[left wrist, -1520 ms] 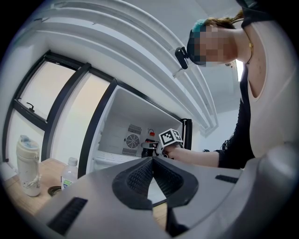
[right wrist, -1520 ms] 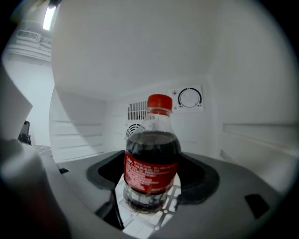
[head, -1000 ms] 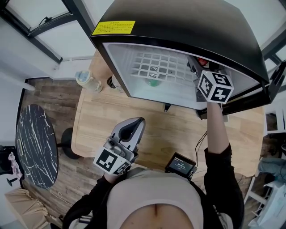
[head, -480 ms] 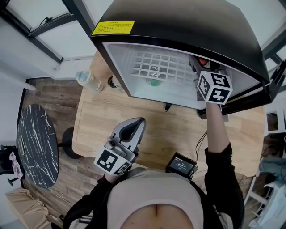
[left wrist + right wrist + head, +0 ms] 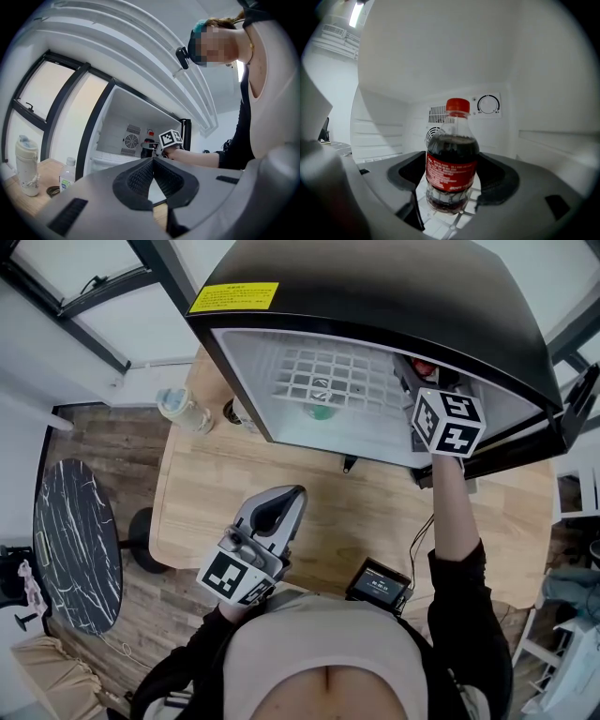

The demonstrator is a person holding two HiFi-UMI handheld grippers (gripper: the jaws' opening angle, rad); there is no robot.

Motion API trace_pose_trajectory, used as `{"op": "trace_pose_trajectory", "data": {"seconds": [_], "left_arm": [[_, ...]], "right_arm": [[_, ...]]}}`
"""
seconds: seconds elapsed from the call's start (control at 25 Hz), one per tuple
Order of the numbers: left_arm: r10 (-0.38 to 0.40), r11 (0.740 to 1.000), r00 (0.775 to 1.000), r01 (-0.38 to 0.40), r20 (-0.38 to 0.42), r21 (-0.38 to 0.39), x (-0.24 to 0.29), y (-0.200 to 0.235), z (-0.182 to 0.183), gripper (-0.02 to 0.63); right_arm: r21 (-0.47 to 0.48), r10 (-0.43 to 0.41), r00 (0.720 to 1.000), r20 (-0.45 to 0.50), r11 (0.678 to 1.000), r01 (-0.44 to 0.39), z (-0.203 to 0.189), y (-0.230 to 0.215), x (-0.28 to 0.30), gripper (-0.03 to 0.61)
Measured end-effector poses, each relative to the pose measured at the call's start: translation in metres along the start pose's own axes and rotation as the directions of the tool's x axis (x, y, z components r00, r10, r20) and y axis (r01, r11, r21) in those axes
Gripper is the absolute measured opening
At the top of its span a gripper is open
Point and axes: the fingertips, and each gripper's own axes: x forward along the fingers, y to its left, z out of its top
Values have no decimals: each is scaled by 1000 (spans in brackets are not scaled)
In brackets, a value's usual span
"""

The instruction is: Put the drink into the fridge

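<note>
Almost nothing is seen to have moved over the last second: the right gripper (image 5: 451, 185) is kept deep inside the fridge, its marker cube shifted only a trace to the left, and the left gripper (image 5: 277, 507) is held where it was.

At the far left of the light wooden table (image 5: 309, 474) a pale lidded tumbler (image 5: 180, 409) and a small clear plastic water bottle (image 5: 68, 176) are left standing, well apart from the action. The left gripper is held low and near the body, its jaws pressed together with nothing between them.

The black-cased compact fridge (image 5: 375, 296) is open, and its white wire shelf (image 5: 328, 381) is exposed. On the right part of that shelf the dark cola bottle with a red cap and red label (image 5: 452, 164) is placed upright, with its base seemingly resting on the wires. It is clasped at label height by the right gripper, a pad against each side.

Trouble is most likely at the release. If the base is set across a gap in the wires or is not fully down, the bottle may be rocked over once the jaws are parted. If the jaws are opened too little before being drawn back, the bottle may be dragged forward and tipped off the shelf edge. The fridge's right wall is close, so the outer jaw may be knocked against it.
</note>
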Motion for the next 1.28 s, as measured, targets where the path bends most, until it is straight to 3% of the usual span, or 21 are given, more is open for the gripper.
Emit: {"op": "trace_pose_trajectory", "data": {"seconds": [0.8, 1.28], "left_arm": [[-4, 1000, 1000, 4, -6, -3, -1, -5, -1, 5], [5, 1000, 1000, -5, -2, -2, -5, -7, 0, 5]], "right_arm": [[58, -27, 1000, 15, 998, 26, -5, -3, -15, 342], [-36, -3, 999, 36, 999, 4, 14, 9, -25, 334]]}}
